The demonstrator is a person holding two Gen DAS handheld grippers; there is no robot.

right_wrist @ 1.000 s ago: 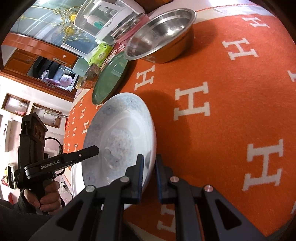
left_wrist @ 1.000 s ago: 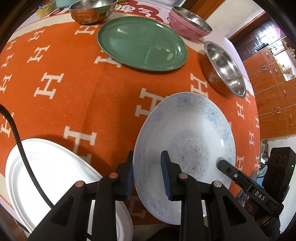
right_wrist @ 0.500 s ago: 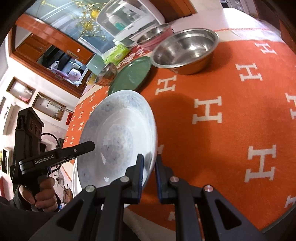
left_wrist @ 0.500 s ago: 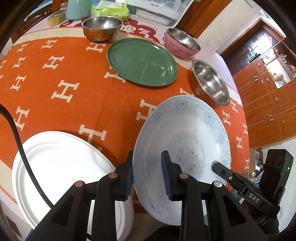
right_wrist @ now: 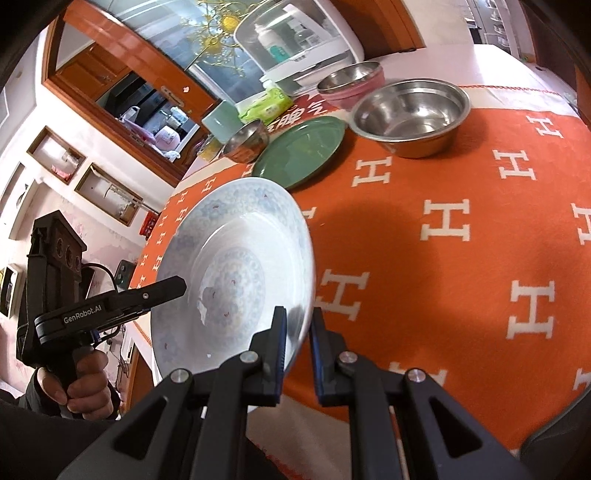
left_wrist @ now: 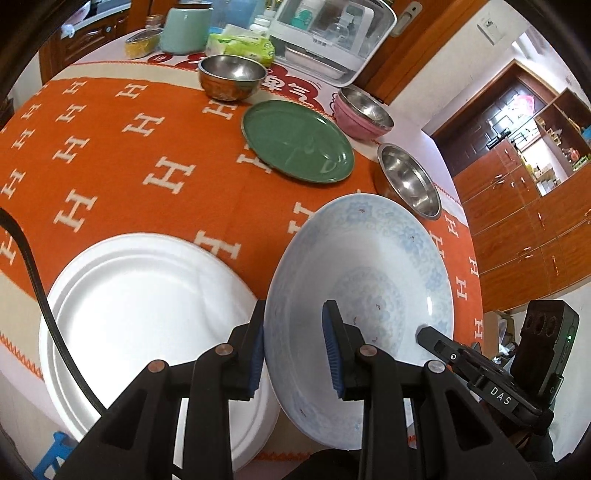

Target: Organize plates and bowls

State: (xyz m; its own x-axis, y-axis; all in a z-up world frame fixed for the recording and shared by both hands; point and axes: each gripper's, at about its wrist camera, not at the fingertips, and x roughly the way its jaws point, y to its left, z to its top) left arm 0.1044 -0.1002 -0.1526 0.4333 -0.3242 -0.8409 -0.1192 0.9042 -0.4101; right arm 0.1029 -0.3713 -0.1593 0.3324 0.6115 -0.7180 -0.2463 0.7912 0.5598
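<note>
A white plate with a pale blue pattern (left_wrist: 373, 266) is held in the air above the orange table's near edge. My left gripper (left_wrist: 293, 345) is shut on its left rim. My right gripper (right_wrist: 297, 341) is shut on its right rim; the plate (right_wrist: 236, 266) also fills the left of the right wrist view. A stack of plain white plates (left_wrist: 140, 310) lies on the table just left of the held plate. A green plate (left_wrist: 295, 142) lies farther back.
Three steel bowls stand at the back: a small one (left_wrist: 231, 75), a pink-sided one (left_wrist: 364, 112) and a wide one (left_wrist: 410, 179). Behind them are a mint jar (left_wrist: 186, 27), a tissue pack (left_wrist: 240, 44) and a white appliance (left_wrist: 328, 33). Wooden cabinets stand to the right.
Both grippers have lifted the patterned plate up and back toward the near edge. More of the white plate stack and the table's far end now shows.
</note>
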